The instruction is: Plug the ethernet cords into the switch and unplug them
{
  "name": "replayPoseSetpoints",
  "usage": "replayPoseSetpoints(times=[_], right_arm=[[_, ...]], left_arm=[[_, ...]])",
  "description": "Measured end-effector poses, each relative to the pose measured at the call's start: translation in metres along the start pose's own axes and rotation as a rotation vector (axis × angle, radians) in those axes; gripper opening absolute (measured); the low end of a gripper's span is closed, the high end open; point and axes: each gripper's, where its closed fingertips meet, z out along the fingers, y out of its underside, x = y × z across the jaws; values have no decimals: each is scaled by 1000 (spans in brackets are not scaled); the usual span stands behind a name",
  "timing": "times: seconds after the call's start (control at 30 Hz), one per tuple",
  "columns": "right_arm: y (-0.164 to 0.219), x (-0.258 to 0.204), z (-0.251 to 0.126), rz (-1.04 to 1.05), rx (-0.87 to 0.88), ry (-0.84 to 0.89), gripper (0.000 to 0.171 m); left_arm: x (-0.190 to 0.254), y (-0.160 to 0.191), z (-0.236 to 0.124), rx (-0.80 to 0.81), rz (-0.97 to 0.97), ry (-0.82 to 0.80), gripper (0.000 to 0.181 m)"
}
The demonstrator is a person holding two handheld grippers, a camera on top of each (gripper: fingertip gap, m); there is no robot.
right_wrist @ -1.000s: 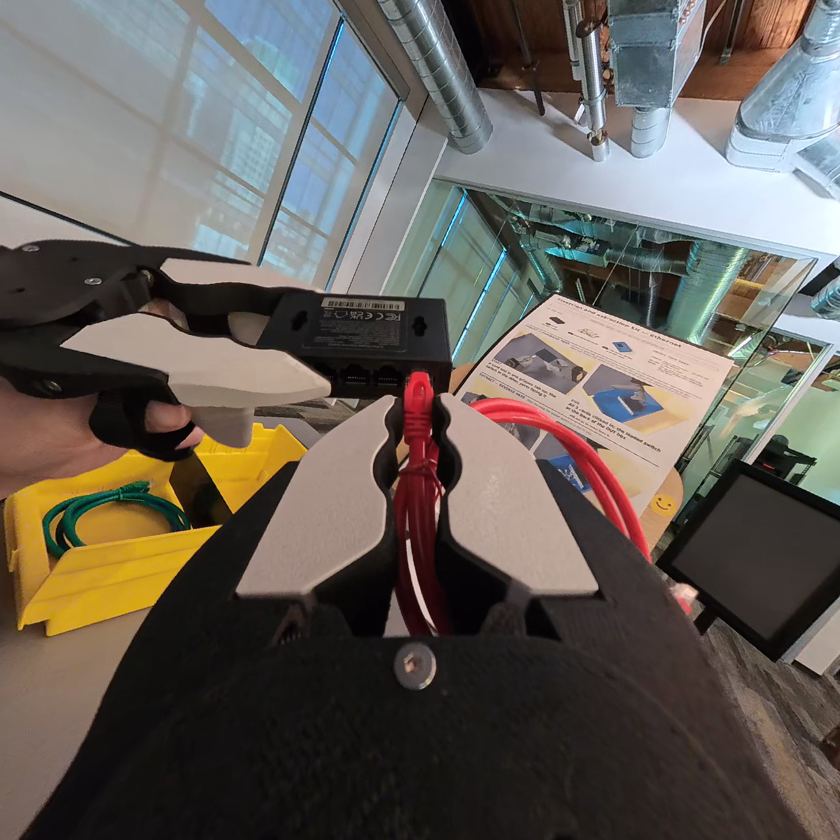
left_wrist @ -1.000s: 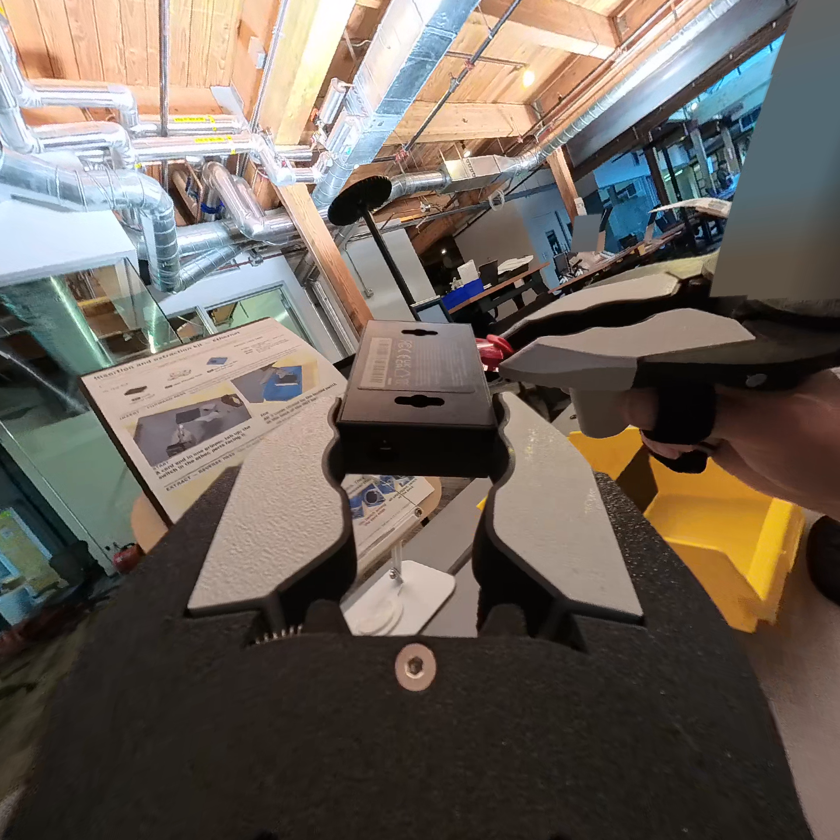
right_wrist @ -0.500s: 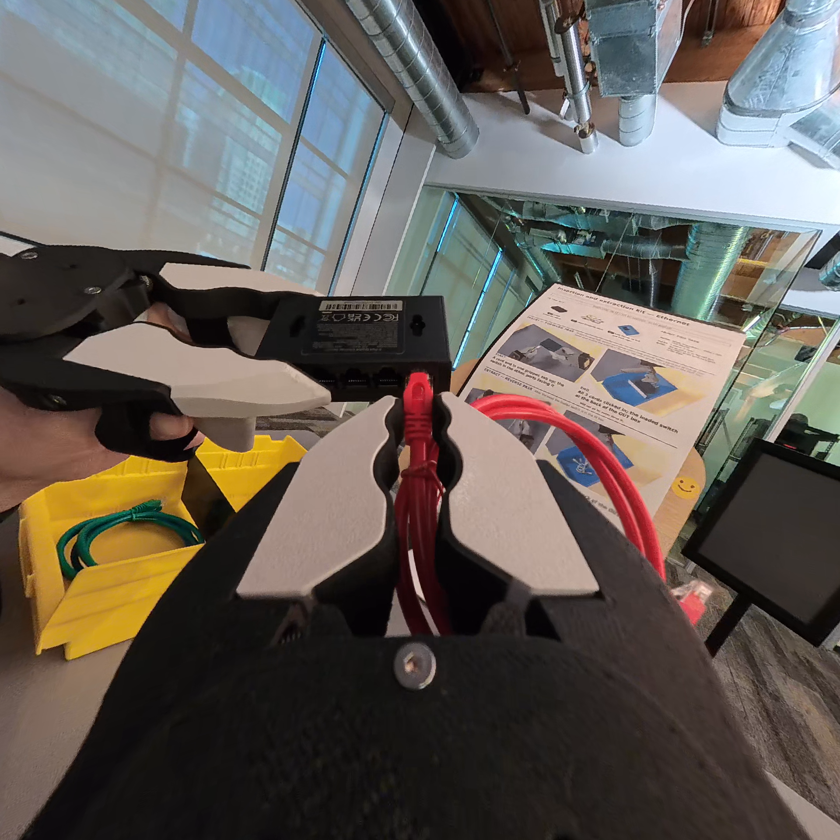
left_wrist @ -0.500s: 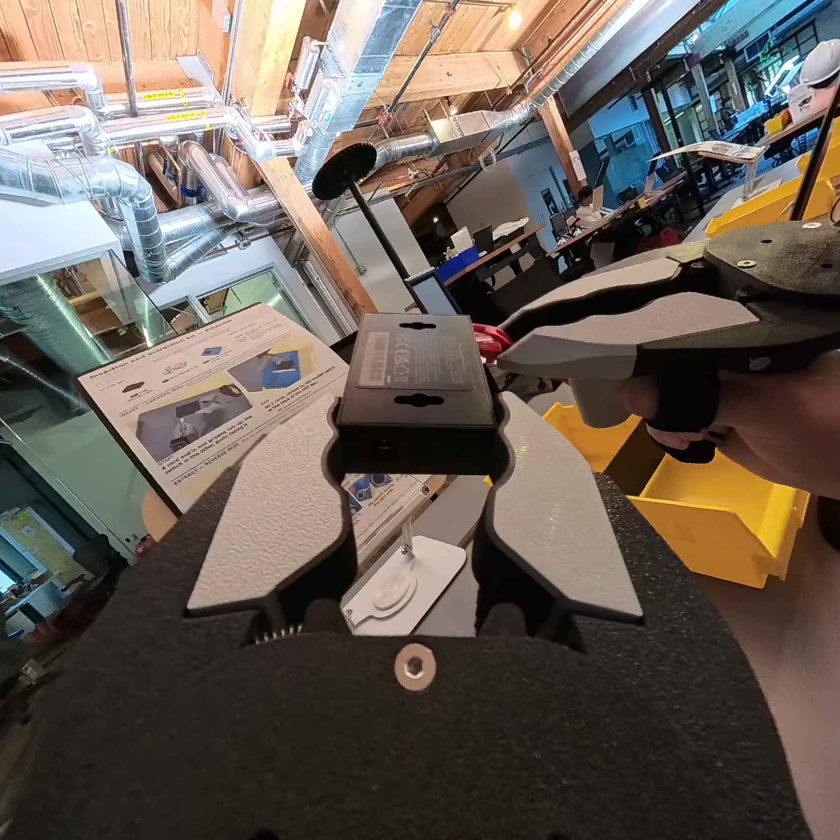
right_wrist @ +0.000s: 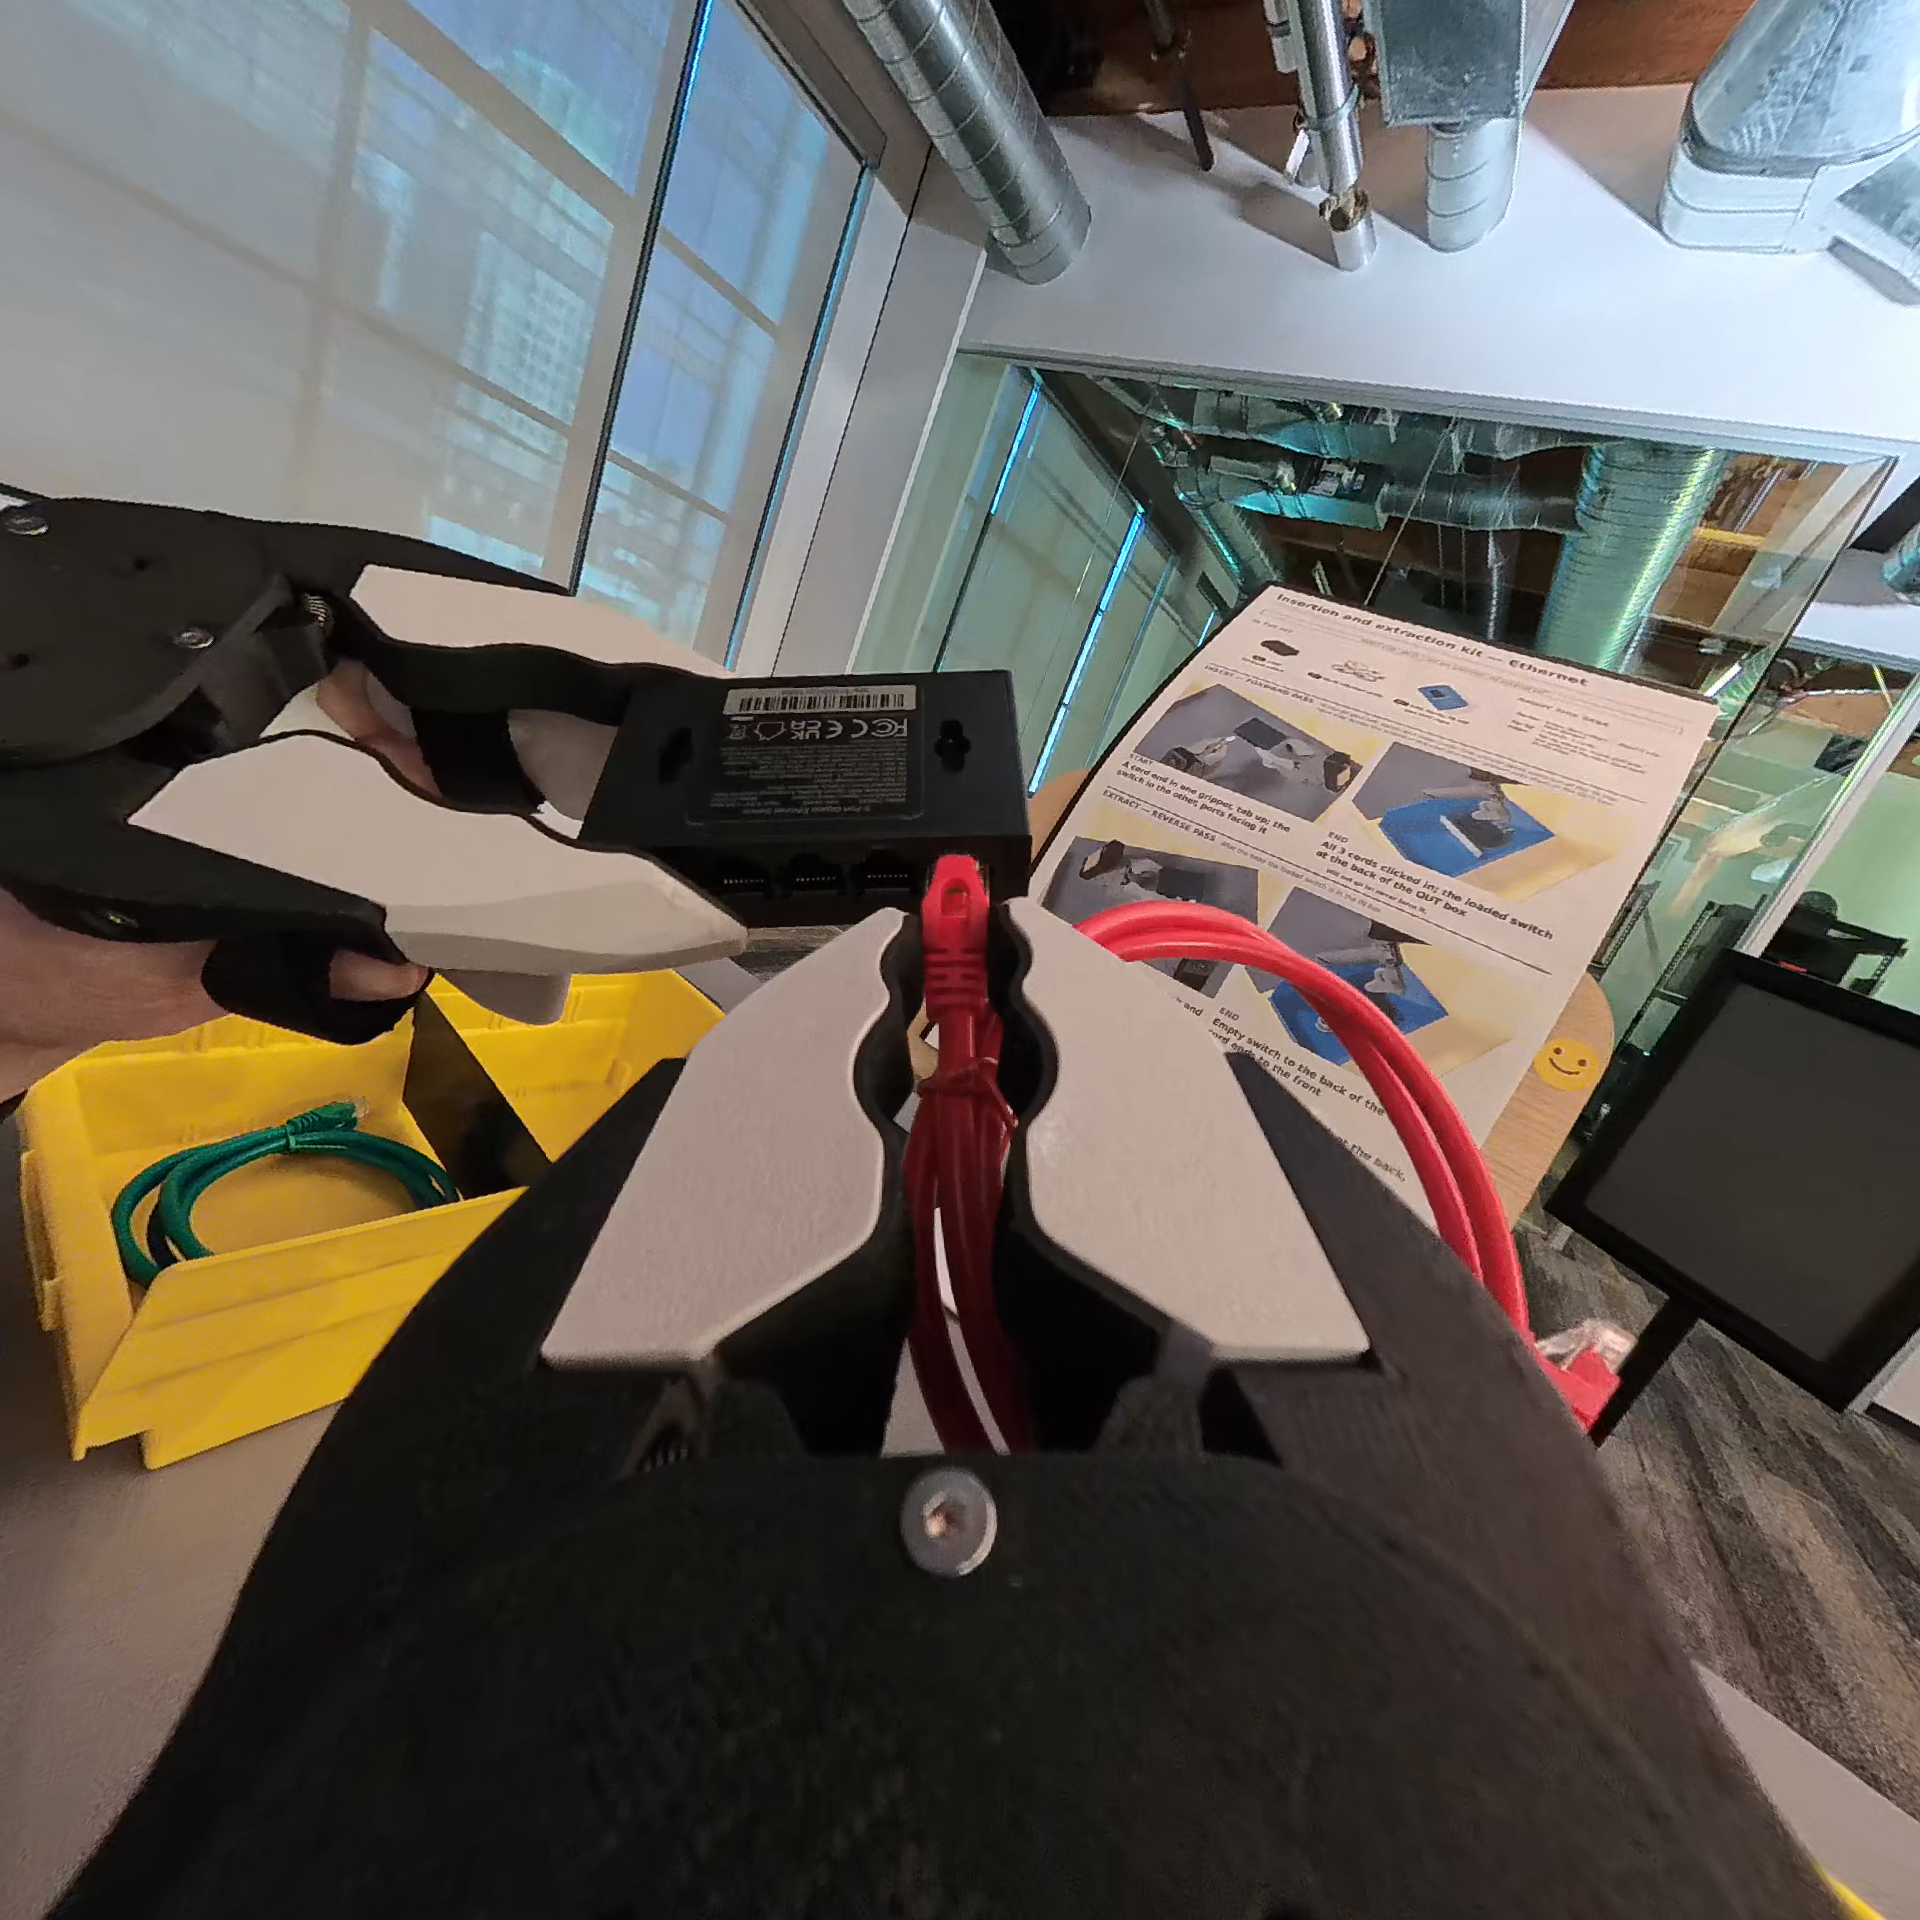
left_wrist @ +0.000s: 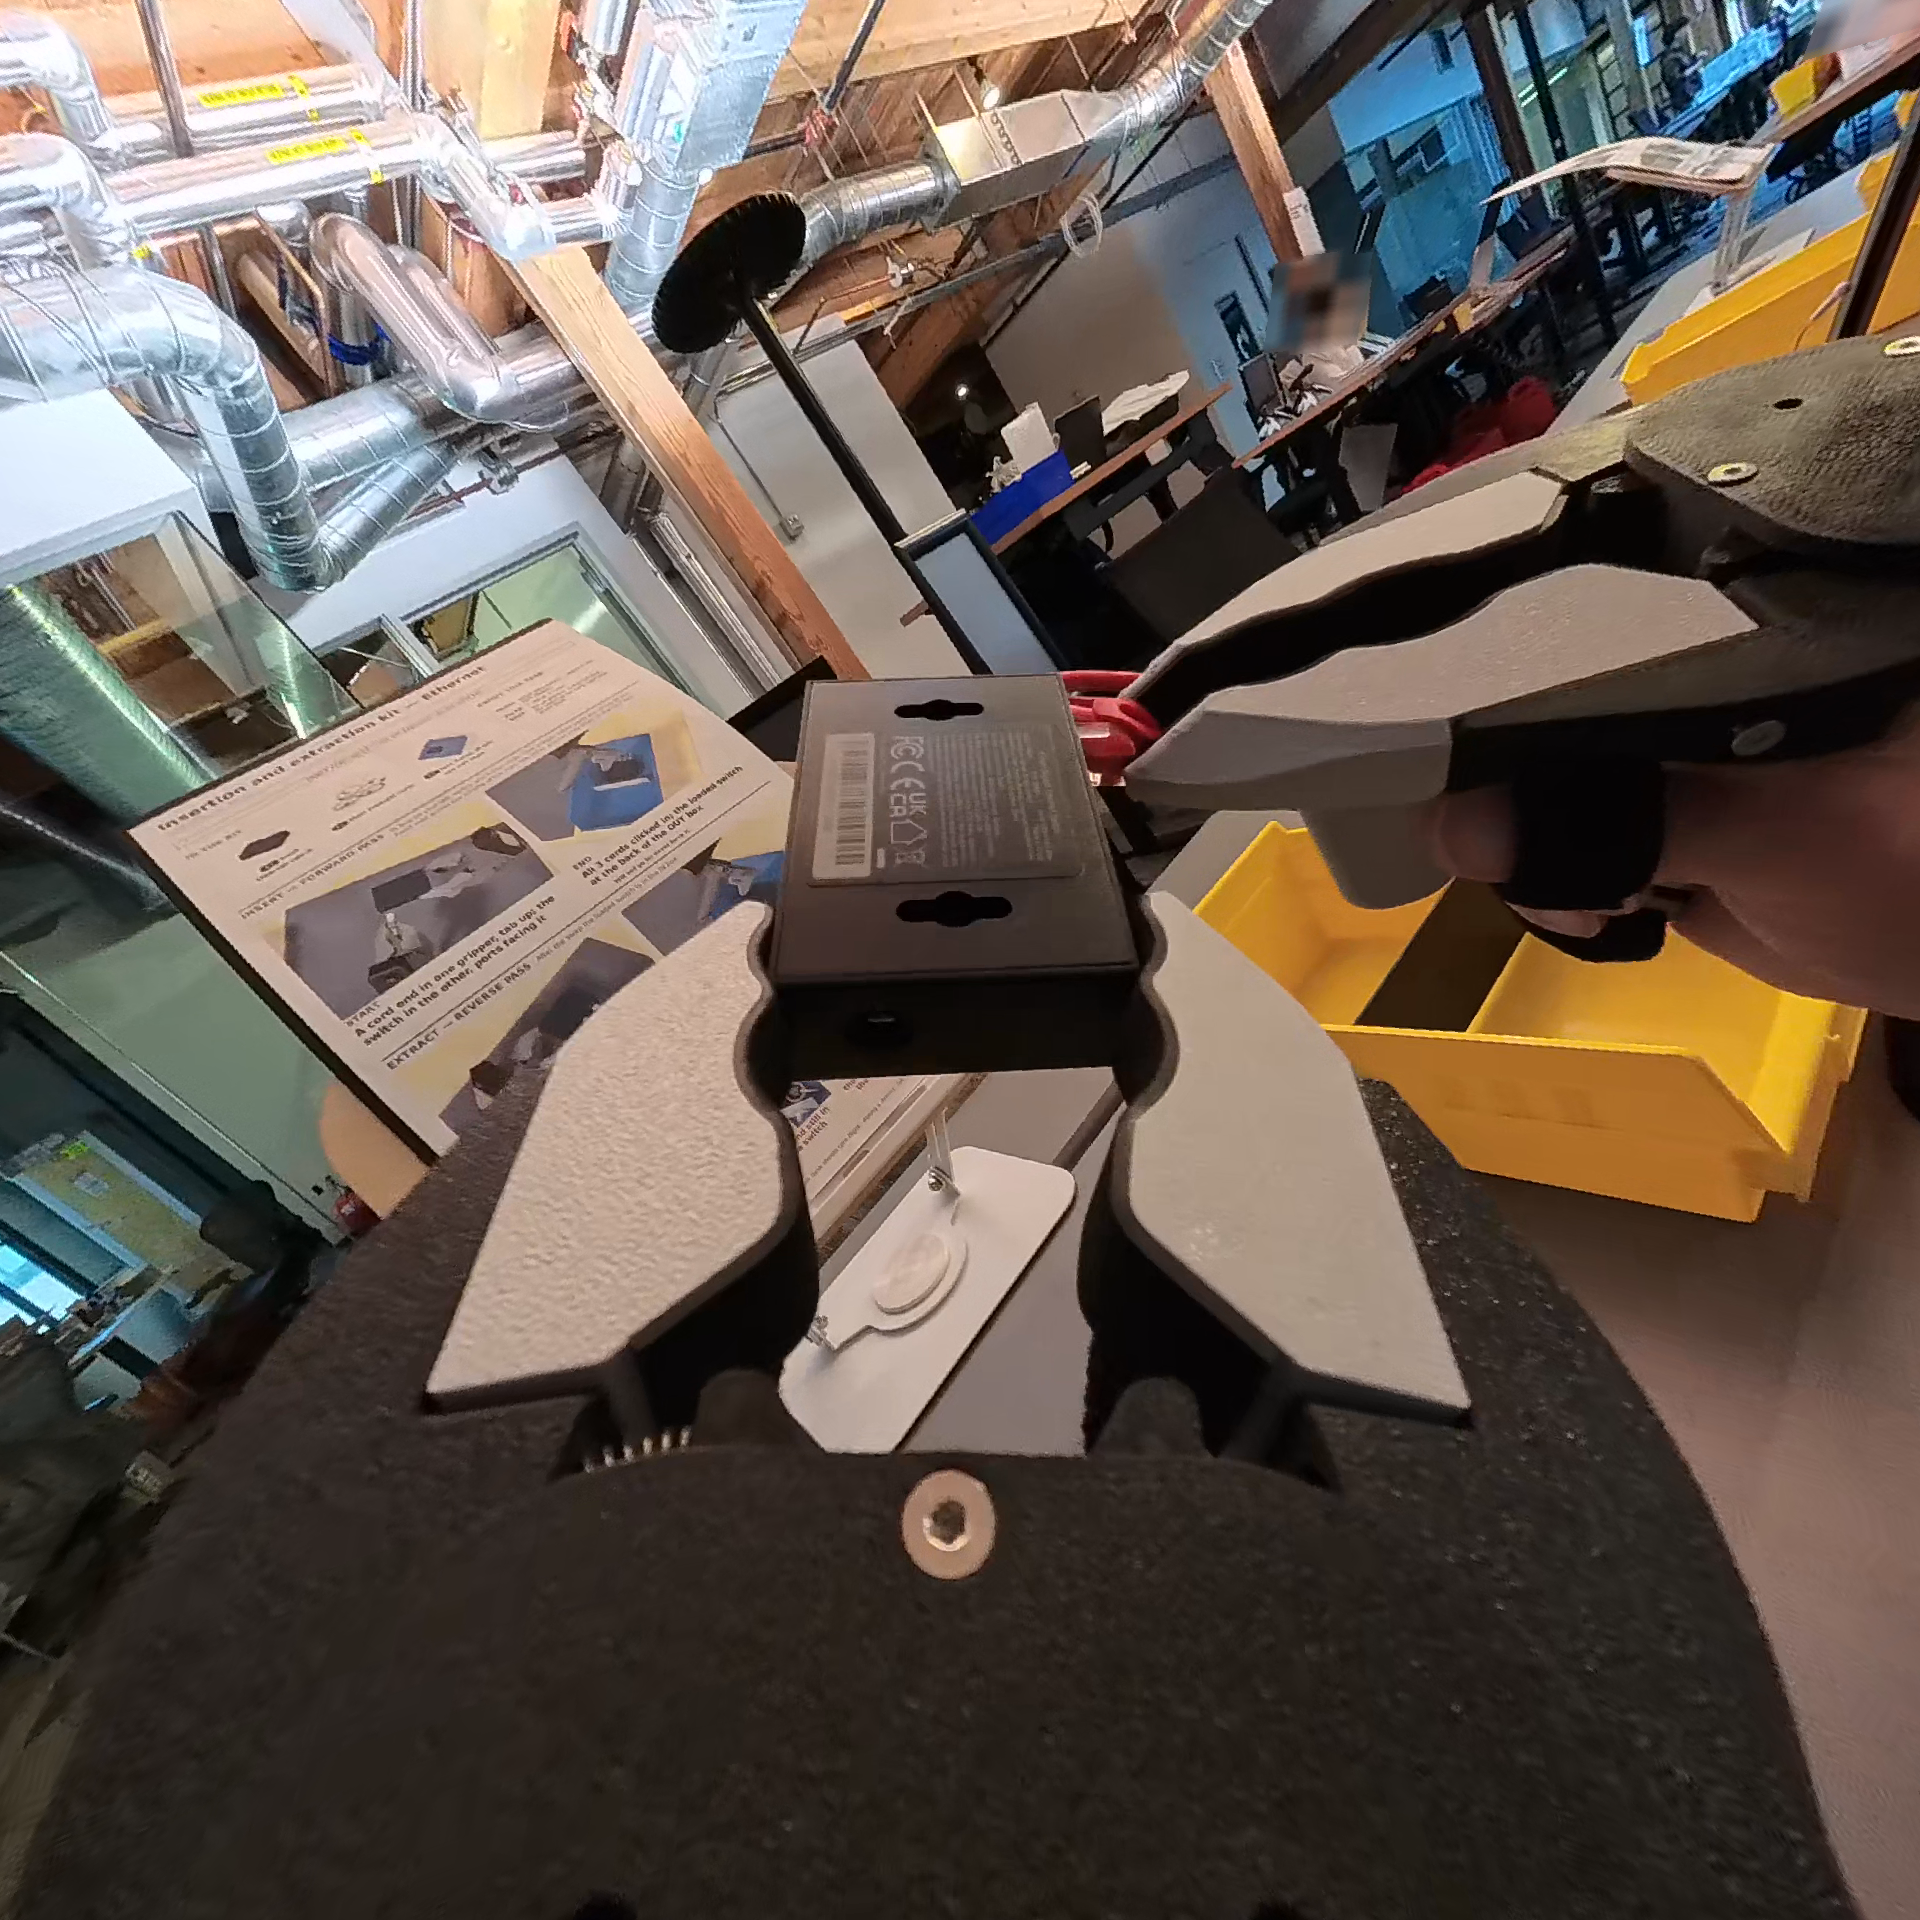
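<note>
Counts, both views:
- Hand-held grippers: two, left (left_wrist: 951, 971) and right (right_wrist: 951, 940).
- Switch (right_wrist: 821, 769): one, black.
- Empty ports seen on its front: three; a fourth takes the red plug.
- Cords: two, one red (right_wrist: 961, 1049), one green (right_wrist: 281, 1164).
- Yellow bin (right_wrist: 260, 1340): one here, two compartments.
- Instruction board (right_wrist: 1382, 831): one.
- Dark screen (right_wrist: 1766, 1174): one.

Each of the two grippers, the left gripper (left_wrist: 951, 997) and the right gripper (right_wrist: 951, 966), has a rough black foam-like body filling the lower frame, two pale grey textured fingers (left_wrist: 634, 1174) edged in black, and one silver hex screw (left_wrist: 947, 1524) at centre.
</note>
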Motion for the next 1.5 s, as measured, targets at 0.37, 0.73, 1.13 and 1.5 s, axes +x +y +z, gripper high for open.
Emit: replayPoseSetpoints(times=[0.37,0.73,1.13,1.5], right_arm=[[10,2,3,-6,1,3,13],[11,2,4,-16,-12,-5,13],[8,6,8,-37,-45,-46,13],[43,69,-1,89,-305,-27,13]], left_arm=[[2,10,3,-43,10,6,62],[3,11,3,-57,55,-7,62],[-1,4,4,-26,42,-26,62],[-13,4,-1,-48,-66,-22,67]])
